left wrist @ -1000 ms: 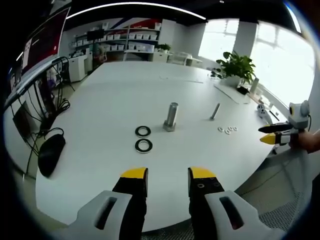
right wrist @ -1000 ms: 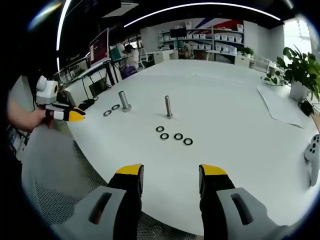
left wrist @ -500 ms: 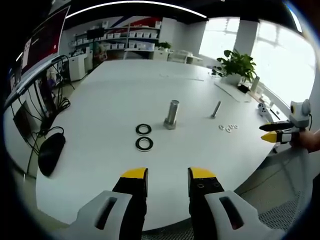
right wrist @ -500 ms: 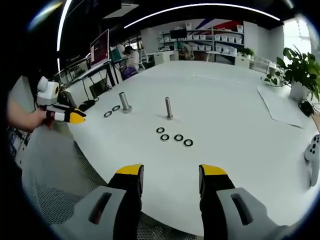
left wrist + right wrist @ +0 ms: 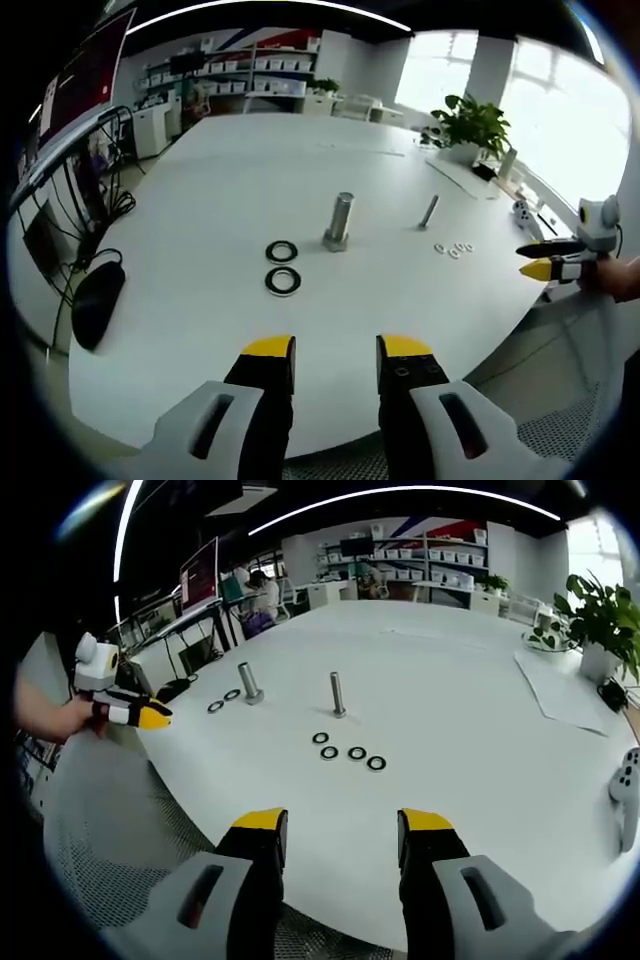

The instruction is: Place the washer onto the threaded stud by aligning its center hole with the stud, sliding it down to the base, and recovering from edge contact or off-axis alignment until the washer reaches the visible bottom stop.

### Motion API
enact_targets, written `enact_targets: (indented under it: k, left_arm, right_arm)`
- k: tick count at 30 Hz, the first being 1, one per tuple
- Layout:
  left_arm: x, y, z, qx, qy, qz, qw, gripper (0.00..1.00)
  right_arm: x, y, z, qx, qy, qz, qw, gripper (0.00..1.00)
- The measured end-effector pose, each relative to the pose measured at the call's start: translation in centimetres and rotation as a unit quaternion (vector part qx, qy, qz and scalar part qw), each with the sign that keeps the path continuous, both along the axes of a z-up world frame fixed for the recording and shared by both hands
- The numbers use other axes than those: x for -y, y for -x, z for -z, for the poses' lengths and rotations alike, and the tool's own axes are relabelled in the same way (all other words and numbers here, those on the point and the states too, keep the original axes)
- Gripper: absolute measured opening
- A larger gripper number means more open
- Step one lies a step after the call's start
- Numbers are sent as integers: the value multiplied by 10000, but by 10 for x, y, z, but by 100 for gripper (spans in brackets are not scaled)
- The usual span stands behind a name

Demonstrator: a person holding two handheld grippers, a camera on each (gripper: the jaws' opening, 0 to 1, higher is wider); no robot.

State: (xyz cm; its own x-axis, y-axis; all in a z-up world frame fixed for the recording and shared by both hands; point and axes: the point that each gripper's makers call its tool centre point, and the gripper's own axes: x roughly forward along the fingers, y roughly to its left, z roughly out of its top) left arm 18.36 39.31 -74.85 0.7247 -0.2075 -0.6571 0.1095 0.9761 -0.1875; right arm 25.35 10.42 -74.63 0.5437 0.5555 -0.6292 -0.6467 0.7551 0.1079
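Approach first: with the yellow-tipped right gripper point(image 5: 342, 825) standing wide and empty, lower squarely over one small dark ring washer point(image 5: 329, 753) beside the slim grey threaded stud point(image 5: 337, 695), pinching its rim level.

left gripper point(image 5: 336, 348) points forward, jaws parted with nothing between them. right gripper point(image 5: 342, 822) is likewise spread and bare, a hand point(image 5: 612, 279) gripping it from behind.

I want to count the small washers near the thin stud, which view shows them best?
The right gripper view: the four small washers lie separated in a row in front of the thin stud. In the left gripper view they are a tiny far cluster, too small to count.
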Motion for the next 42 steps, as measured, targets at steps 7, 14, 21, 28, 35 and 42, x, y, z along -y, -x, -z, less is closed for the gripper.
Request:
enact_targets:
  k: [7,14,21,28,35,42]
  left_arm:
    - [-1,-1,-2,62,65,-30,10000,30]
    - [0,0,-1,40,86,-38,9999,30]
    - [1,0,0,21,100,-3,9999,31]
    - [2,0,-1,5,105,11,9999,31]
    - [5,1,-1,-4,152,81,9999,32]
    - [11,2,0,-99,242,194,9995,34]
  right_arm:
    - [0,-1,-1,6,-40,33,10000,47]
    - [2,-1,0,-6,-38,73,10000,47]
    - [3,-3,-2,5,-72,132,9999,48]
    - [2,-2,-2,-2,-56,105,9999,48]
    - [3,-2,-2,-15,-55,131,9999,48]
    - [4,-2,-1,-39,-78,153,9998,49]
